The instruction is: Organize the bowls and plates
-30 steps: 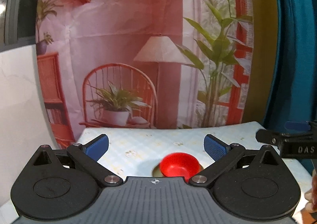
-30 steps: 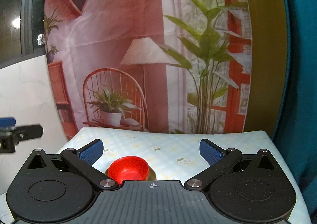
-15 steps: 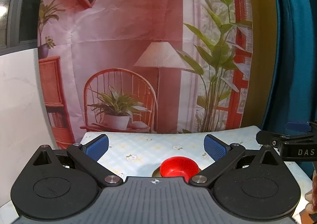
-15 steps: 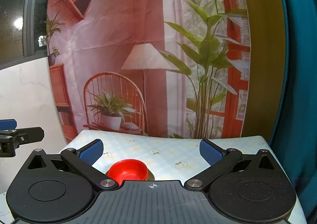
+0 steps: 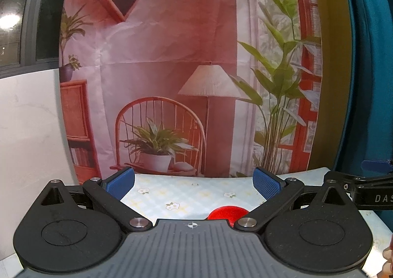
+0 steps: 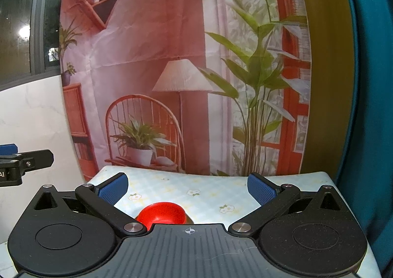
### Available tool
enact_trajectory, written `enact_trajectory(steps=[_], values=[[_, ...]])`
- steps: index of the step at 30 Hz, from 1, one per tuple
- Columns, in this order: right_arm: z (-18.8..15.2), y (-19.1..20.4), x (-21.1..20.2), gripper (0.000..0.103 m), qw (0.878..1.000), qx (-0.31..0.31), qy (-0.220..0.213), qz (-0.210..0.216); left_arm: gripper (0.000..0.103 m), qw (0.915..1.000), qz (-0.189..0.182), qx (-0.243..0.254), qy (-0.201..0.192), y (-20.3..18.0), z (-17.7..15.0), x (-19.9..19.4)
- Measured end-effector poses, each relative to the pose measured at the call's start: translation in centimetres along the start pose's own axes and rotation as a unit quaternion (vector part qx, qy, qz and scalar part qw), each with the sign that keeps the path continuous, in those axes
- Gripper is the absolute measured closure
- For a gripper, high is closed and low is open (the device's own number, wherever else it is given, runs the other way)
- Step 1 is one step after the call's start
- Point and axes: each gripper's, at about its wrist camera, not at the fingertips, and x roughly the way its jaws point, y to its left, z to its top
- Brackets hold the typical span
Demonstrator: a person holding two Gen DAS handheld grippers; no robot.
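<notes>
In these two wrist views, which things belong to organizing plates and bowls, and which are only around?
Belonging to the job:
- red bowl, standing on something yellowish, mostly hidden
- left gripper, jaws open, nothing held
- right gripper, jaws open, nothing held

Only around:
- flowered tablecloth
- printed backdrop showing a chair and lamp
- teal curtain

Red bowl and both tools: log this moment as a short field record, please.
bowl: red bowl upright on the floral tablecloth, something tan under it, partly hidden by the tool body
left tool: open, empty, above the table
right tool: open, empty, above the table
contact: neither tool touches the bowl
backdrop: printed room scene
</notes>
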Motion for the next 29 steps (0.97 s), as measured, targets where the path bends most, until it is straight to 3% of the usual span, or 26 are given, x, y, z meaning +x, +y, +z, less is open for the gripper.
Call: enact_trajectory(steps=[29], values=[[0.41,0.23,-0.63,0.0,1.0,0.004,-0.017,-0.004,0.0,1.0,-0.005,-0.006,-0.004,0.56,0.2,-0.08]])
